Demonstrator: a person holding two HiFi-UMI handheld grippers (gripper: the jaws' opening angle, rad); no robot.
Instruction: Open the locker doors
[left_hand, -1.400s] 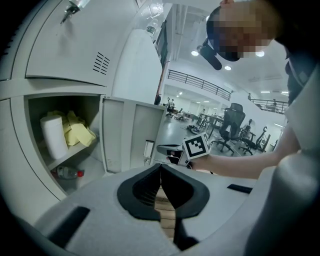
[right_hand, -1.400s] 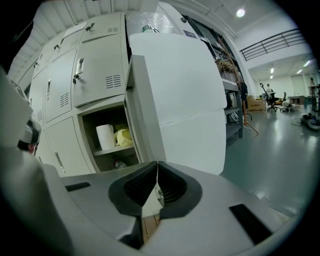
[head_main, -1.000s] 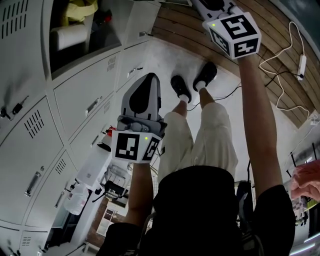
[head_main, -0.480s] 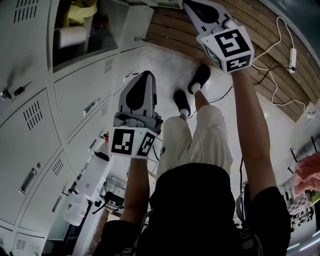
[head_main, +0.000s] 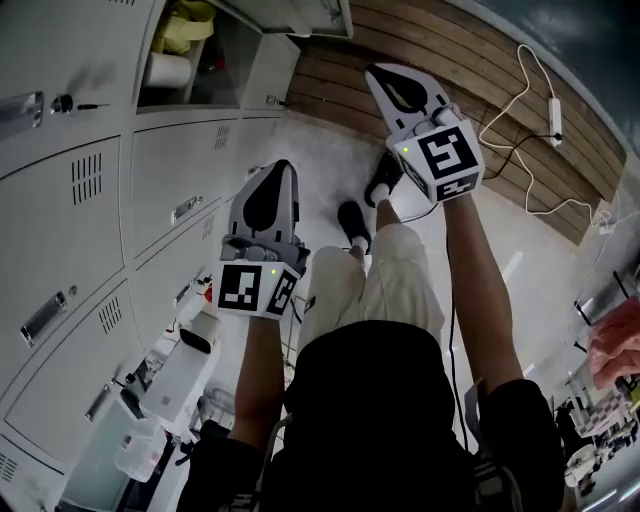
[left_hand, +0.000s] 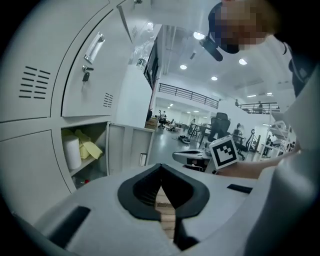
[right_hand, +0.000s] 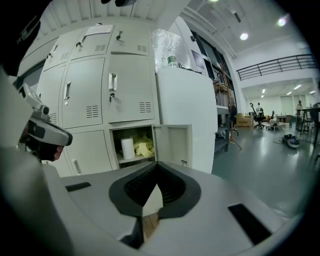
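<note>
The floor (head_main: 320, 140) comprises a pale section beside the lockers (head_main: 150, 190) and a wood-plank strip (head_main: 470, 70). A white cable with adapter block (head_main: 553, 108) lies across the planks. Two black shoes (head_main: 352, 222) stand on the pale section. Inside the open compartment (right_hand: 132, 142), a shelf (right_hand: 135, 159) carries an upright white roll (right_hand: 128, 148) and, just beside it, crumpled yellow material (right_hand: 144, 146).

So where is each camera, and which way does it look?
Head view: on the person's head, looking down past both arms, legs and shoes at the left tool, right tool and lockers.
Left gripper view: on the left tool, facing the lockers; shut jaws show.
Right gripper view: on the right tool, facing the lockers; shut jaws show.
All three share the open locker with its paper roll.
</note>
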